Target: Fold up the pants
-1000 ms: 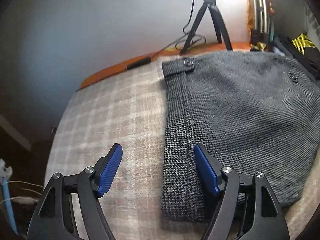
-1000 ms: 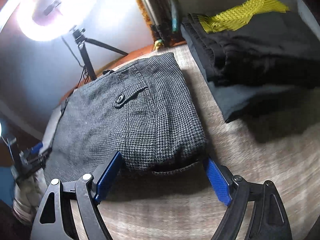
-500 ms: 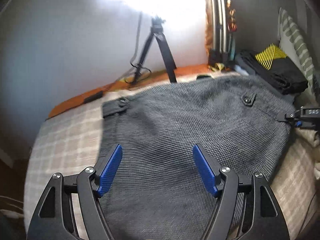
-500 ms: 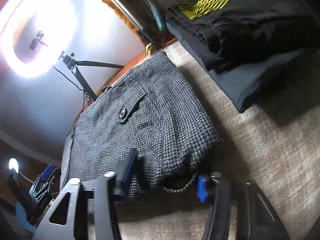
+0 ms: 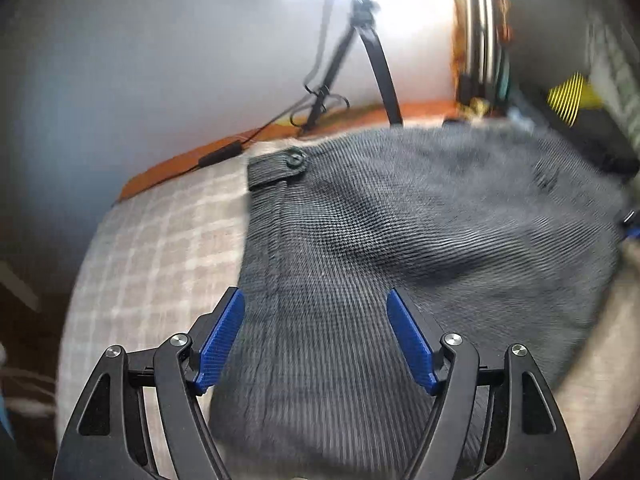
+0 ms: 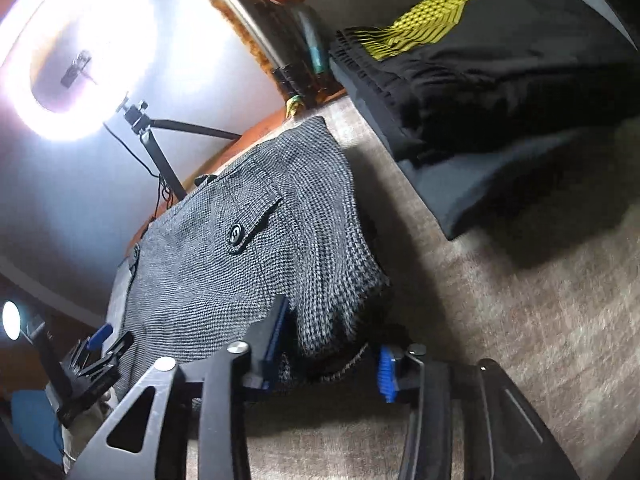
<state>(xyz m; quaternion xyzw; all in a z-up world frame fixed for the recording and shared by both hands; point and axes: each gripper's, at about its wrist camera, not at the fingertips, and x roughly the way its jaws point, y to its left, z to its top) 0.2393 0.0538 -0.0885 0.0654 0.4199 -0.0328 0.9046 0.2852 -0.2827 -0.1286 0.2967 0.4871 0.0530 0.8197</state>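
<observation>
The grey houndstooth pants (image 5: 400, 248) lie on the plaid-covered bed (image 5: 160, 248) as a compact folded bundle, several layers thick at the near right corner, with the buttoned waistband tab (image 5: 280, 164) towards the far edge of the bed and a buttoned pocket flap (image 6: 248, 228) facing up; judging from that shape, the main folds look done, and what seems left is a last fold or a tidy-up and setting the bundle aside. The left gripper (image 5: 316, 344) hangs over the near left part of the bundle with its blue pads wide apart and nothing between them, the cloth simply lying below. The right gripper (image 6: 332, 356) sits at the near right corner of the bundle, its jaws partly closed around the thick edge of the fabric; the left pad presses against the cloth, while the right one stands a little off it with a frayed hem between, so a firm pinch cannot be confirmed. A soft ridge runs across the middle of the top layer and would want smoothing. Near the right edge of the bed lies a stack of dark folded clothes (image 6: 500, 80) with a yellow patterned patch, apart from the pants. A tripod (image 5: 360, 60) with a ring light (image 6: 80, 48) stands beyond the far edge, its cable trailing along the orange strip (image 5: 168, 168) there, clear of the work.
</observation>
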